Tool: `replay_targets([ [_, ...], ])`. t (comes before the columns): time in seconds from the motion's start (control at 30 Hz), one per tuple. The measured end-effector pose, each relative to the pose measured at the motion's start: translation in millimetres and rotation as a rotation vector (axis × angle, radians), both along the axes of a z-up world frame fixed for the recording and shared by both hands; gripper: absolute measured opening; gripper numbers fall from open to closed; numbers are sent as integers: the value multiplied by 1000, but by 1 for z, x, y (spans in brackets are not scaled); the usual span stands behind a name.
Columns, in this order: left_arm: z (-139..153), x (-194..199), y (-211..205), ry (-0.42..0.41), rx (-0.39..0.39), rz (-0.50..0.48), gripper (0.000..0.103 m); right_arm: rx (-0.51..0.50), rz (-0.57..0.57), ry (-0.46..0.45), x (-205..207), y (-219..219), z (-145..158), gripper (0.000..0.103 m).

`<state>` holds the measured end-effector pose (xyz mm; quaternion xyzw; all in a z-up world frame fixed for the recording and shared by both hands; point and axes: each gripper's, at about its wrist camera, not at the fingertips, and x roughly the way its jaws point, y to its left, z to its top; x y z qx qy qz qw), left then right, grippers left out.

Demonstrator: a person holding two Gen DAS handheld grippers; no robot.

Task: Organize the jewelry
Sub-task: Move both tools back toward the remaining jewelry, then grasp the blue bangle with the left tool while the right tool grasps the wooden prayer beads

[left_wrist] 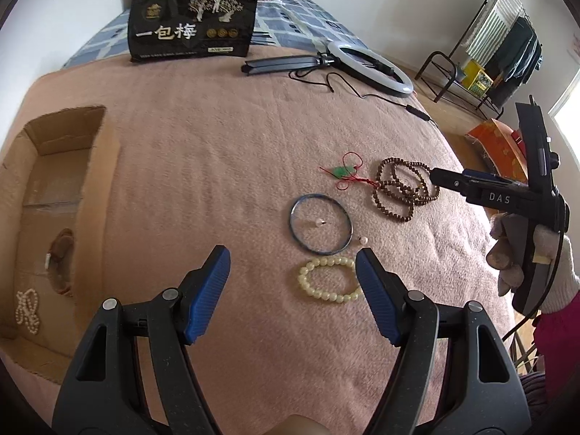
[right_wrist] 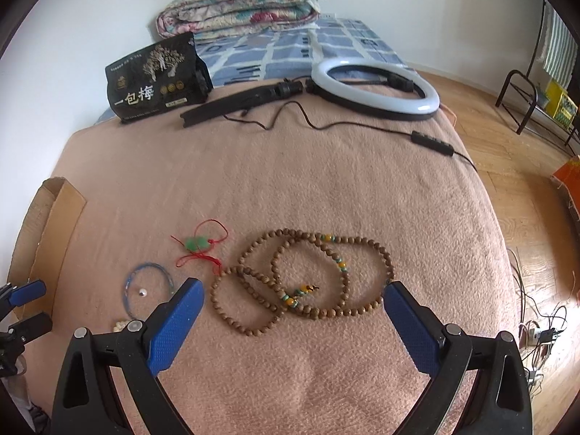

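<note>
Jewelry lies on a pink blanket. My left gripper is open and empty above it. A cream bead bracelet lies beside its right fingertip, and a thin blue bangle with a small pearl stud inside lies just beyond. Farther on are a green pendant on red cord and a long brown bead necklace. My right gripper is open over the brown bead necklace, its pads either side and not touching. The green pendant and blue bangle lie to its left.
An open cardboard box at the left holds a pearl necklace and a brown item. At the back lie a black snack bag, a ring light with its cable, and a folded quilt. The bed edge and wooden floor are at the right.
</note>
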<state>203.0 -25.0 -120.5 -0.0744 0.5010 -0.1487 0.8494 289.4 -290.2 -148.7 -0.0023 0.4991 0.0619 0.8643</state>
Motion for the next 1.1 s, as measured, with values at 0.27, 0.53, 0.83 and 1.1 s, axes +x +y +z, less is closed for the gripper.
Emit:
replay_targets([
  [0.27, -33, 20, -32, 52, 19, -13, 74, 3, -14, 33, 10, -8, -15, 101],
  [0.53, -46, 31, -46, 72, 25, -10, 74, 0, -19, 58, 17, -13, -26, 101],
  [0.83, -59, 47, -76, 96, 127, -47, 74, 7, -24, 59, 20, -16, -28, 101],
  [1.1, -71, 54, -79, 118, 159, -4, 75, -2, -11, 68, 27, -10, -35, 101],
])
